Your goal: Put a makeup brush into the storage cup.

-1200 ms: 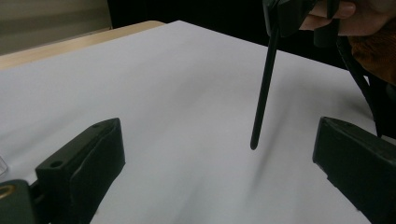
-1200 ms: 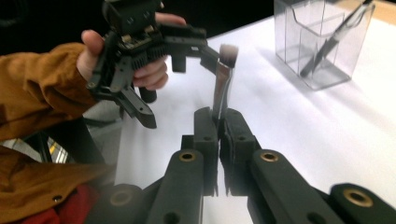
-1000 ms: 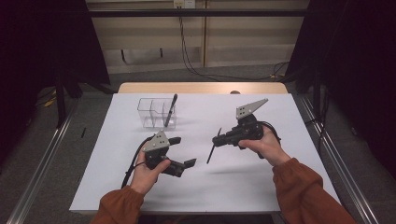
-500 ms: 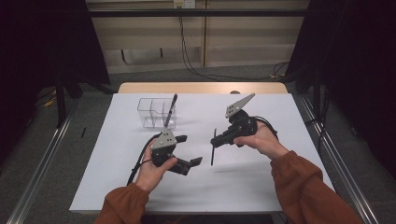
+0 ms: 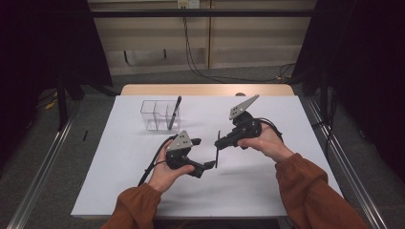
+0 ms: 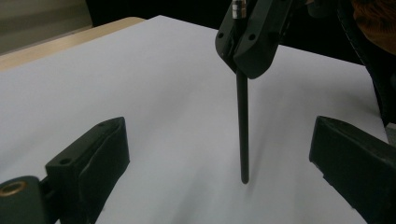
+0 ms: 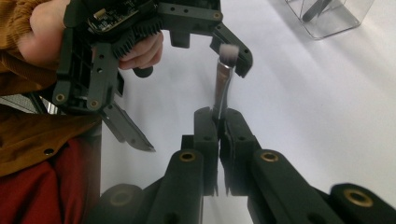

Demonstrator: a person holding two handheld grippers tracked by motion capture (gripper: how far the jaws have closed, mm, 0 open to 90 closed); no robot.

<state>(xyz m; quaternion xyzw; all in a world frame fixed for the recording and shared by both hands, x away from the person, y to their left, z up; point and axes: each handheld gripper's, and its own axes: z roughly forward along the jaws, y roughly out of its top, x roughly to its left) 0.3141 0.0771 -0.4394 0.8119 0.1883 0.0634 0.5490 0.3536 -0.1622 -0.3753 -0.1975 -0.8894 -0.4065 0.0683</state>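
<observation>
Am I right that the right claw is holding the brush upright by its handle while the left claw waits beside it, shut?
Not quite: the left claw is open, its jaws spread wide on either side of the brush, as the left gripper view shows. The right claw does hold the brush upright.

My left claw (image 6: 229,154) shows just two black jaw tips, both cut by the picture's lower edge. The thin black-handled makeup brush (image 6: 242,126) runs up behind my right claw's jaws there, its top hidden. In my right claw's view the clear plastic compartment box (image 7: 327,18) is clipped at the upper edge, and the dark thing inside it is too blurred to name.
</observation>
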